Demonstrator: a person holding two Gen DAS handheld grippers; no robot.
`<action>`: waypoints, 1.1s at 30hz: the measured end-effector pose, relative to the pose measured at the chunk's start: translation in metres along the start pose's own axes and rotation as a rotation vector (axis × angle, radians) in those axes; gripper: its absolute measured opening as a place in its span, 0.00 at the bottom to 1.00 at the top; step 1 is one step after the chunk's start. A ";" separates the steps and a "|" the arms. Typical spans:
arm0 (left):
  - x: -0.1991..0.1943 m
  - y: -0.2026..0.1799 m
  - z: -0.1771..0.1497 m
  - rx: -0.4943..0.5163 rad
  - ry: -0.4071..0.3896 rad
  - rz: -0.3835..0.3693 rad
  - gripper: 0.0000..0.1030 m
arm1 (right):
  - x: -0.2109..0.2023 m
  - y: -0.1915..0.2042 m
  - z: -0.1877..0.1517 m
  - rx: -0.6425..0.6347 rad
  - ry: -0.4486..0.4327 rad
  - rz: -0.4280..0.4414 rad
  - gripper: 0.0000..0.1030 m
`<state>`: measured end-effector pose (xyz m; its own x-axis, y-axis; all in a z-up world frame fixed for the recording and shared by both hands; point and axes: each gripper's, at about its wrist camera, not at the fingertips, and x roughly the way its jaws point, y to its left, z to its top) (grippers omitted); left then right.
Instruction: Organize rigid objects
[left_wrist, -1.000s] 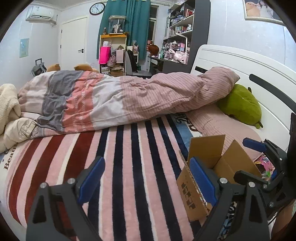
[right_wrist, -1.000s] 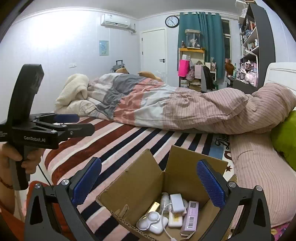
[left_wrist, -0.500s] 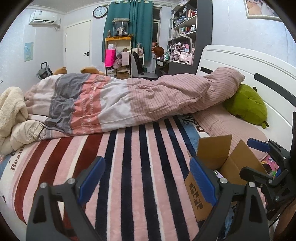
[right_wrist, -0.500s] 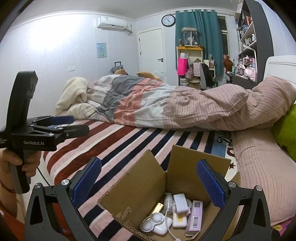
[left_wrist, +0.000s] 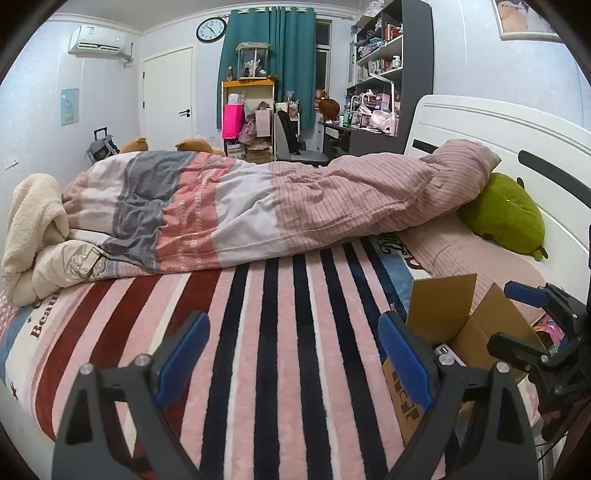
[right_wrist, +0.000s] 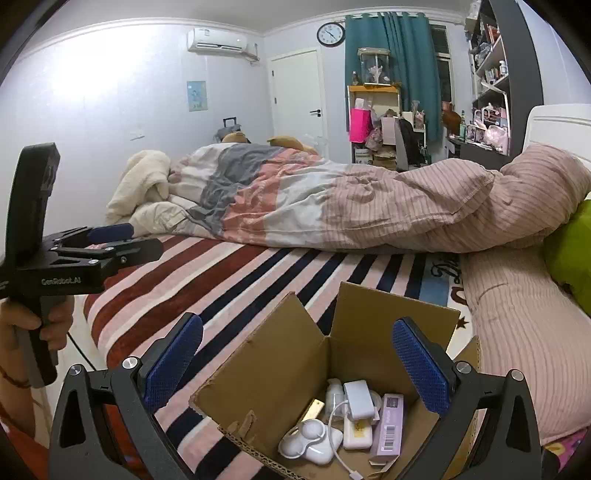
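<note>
Cardboard box — charger, purple carton.

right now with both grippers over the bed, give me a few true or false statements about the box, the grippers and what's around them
1. The cardboard box sits open on the striped blanket. True.
2. The right gripper is shut on a white charger. False: its jaws stand wide apart and hold nothing; the white charger lies inside the box.
3. The box is empty. False: it holds several small items, among them a pink carton.
4. The left gripper is open and holds nothing. True.
5. A green plush lies by the headboard. True.
</note>
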<state>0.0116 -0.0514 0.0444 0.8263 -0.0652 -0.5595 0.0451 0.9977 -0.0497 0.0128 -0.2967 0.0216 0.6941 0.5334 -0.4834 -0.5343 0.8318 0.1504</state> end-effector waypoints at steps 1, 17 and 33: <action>0.000 0.000 0.000 0.005 0.000 0.004 0.88 | 0.001 0.000 0.000 0.000 0.002 -0.001 1.00; 0.001 0.006 -0.003 -0.011 0.000 0.035 0.88 | 0.007 -0.004 0.001 -0.007 0.007 0.021 1.00; 0.004 0.009 -0.004 -0.018 0.005 0.043 0.88 | 0.014 -0.007 0.004 -0.010 0.014 0.031 1.00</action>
<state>0.0132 -0.0428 0.0381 0.8245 -0.0224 -0.5654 -0.0006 0.9992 -0.0404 0.0283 -0.2948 0.0170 0.6706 0.5564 -0.4906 -0.5603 0.8134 0.1567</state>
